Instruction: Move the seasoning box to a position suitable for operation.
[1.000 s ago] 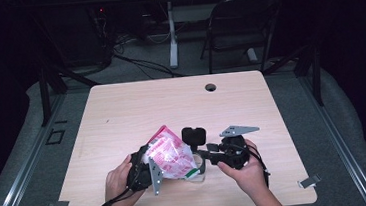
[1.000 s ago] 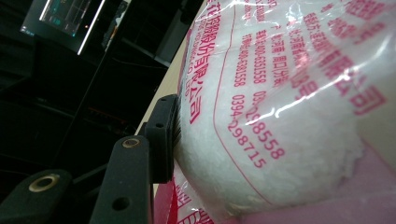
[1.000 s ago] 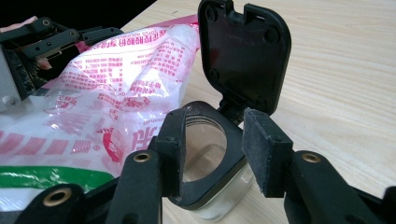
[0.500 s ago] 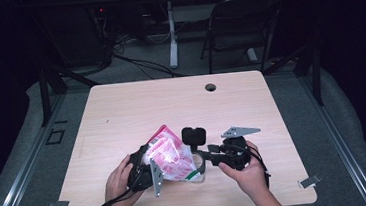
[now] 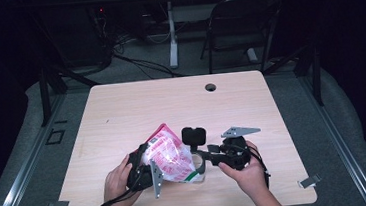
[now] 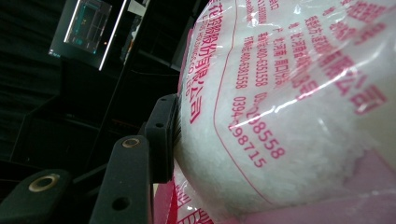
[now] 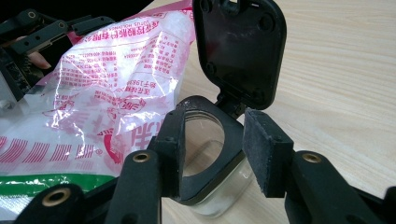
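Observation:
A clear plastic bag [image 5: 169, 157] of white grains with pink print leans over the near middle of the table. My left gripper [image 5: 146, 167] is shut on its left side. In the left gripper view one black finger [image 6: 161, 135] presses into the bag [image 6: 289, 107], and the other jaw is hidden behind it. A small glass jar [image 7: 212, 193] with a black collar stands at the bag's right end, its black flip lid [image 7: 238, 46] swung up. My right gripper [image 7: 217, 140] is shut on the jar's collar, a pad on each side. The bag [image 7: 112, 79] rests against the jar's mouth.
The wooden table [image 5: 171, 104] has a cable hole [image 5: 210, 87] near its far edge. A black chair [image 5: 241, 22] and cables stand on the floor beyond the table. A hand holds each gripper near the table's front edge.

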The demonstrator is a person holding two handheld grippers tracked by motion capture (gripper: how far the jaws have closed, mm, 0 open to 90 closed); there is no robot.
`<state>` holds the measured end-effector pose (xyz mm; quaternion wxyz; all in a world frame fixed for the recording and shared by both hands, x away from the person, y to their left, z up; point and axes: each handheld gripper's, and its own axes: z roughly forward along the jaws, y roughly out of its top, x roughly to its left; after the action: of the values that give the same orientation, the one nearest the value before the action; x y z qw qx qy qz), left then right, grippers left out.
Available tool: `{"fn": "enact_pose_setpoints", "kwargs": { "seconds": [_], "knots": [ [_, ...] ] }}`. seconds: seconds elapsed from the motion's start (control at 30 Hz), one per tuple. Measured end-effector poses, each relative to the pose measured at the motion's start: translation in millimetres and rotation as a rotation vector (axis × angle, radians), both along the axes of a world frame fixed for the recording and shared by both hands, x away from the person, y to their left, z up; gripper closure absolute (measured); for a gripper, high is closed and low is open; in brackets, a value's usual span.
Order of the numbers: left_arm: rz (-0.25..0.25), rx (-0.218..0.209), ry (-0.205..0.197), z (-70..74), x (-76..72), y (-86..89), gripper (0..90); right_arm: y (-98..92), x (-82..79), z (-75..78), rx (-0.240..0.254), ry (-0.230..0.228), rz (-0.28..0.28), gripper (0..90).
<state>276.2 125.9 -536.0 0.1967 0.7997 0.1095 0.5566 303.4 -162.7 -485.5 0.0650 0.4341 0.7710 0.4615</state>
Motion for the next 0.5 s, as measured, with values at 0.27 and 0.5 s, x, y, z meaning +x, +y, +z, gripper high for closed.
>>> {"fn": "enact_pose_setpoints", "kwargs": {
  "seconds": [0.27, 0.5],
  "knots": [
    [-0.001, 0.026, -0.006, 3.9, -0.8, -1.5, 57.4, 0.9, 0.1, 0.6, 0.023, -0.003, 0.005, 59.8],
    [0.003, 0.042, -0.007, 6.1, -0.7, -4.0, 57.5, 5.6, 3.8, 5.3, 0.026, -0.002, 0.027, 62.5]
  ]
}}
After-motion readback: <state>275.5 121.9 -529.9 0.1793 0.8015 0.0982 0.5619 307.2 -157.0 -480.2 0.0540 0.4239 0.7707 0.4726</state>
